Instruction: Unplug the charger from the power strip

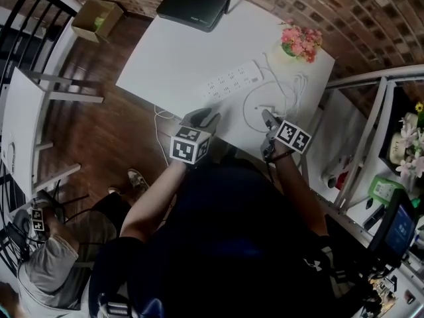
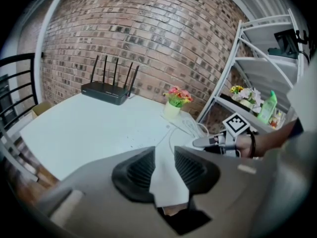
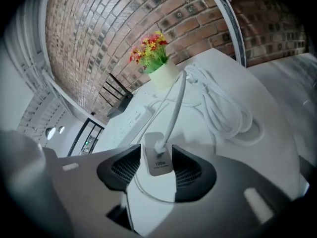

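Observation:
A white power strip (image 1: 232, 81) lies across the middle of the white table (image 1: 172, 52); it also shows in the right gripper view as the strip (image 3: 130, 120). The small white charger (image 3: 158, 161) lies flat on the table, apart from the strip, with a white cable (image 3: 173, 113) plugged into its far end. My right gripper (image 3: 157, 155) is open and straddles the charger, with a thin gap at each pad. My left gripper (image 2: 164, 155) is open above the near table edge, with only bare table between its fingers. In the head view the left gripper (image 1: 202, 116) and right gripper (image 1: 267, 119) are side by side.
A coil of white cable (image 1: 291, 88) lies right of the strip. A flower pot (image 1: 299, 43) stands at the far right corner, a black router (image 1: 192, 6) at the far edge. White shelving (image 1: 371, 144) is at the right. A cardboard box (image 1: 96, 18) and a seated person (image 1: 59, 257) are at the left.

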A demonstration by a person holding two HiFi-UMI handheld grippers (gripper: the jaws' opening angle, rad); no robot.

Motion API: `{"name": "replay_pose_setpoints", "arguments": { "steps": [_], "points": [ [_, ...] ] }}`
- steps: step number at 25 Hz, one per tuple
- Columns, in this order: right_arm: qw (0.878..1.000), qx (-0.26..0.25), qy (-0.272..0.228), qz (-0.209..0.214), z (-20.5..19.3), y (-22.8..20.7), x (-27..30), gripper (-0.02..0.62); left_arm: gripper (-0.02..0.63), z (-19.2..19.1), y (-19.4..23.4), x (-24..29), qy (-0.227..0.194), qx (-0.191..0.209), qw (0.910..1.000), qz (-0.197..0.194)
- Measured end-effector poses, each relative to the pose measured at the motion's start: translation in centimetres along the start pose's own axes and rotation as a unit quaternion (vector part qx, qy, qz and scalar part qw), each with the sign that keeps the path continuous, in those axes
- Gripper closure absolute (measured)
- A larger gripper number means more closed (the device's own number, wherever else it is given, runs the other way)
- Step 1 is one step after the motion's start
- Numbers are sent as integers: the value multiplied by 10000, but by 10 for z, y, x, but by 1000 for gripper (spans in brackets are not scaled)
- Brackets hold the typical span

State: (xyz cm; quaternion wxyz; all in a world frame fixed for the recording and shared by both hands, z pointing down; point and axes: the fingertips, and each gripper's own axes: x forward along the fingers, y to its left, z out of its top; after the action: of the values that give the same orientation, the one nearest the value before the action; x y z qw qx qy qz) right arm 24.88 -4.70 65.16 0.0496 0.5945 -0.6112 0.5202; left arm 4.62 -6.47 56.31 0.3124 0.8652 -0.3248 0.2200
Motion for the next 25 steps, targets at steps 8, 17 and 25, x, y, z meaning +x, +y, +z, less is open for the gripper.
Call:
{"name": "replay_pose_setpoints", "arguments": {
  "steps": [8,17,25],
  "points": [
    [9983,-92,60,-567,1,-10,-13,370,483,0,1,2,19,67,9999,-75],
    [9957,134,-170,-897,1,-24,-34,370,483,2,2,0,65,120,9997,-179],
    [9945,61,-607,-854,16,-7,-60,371,484,13,-3,-5,-78,176,9994,-284]
  ]
}}
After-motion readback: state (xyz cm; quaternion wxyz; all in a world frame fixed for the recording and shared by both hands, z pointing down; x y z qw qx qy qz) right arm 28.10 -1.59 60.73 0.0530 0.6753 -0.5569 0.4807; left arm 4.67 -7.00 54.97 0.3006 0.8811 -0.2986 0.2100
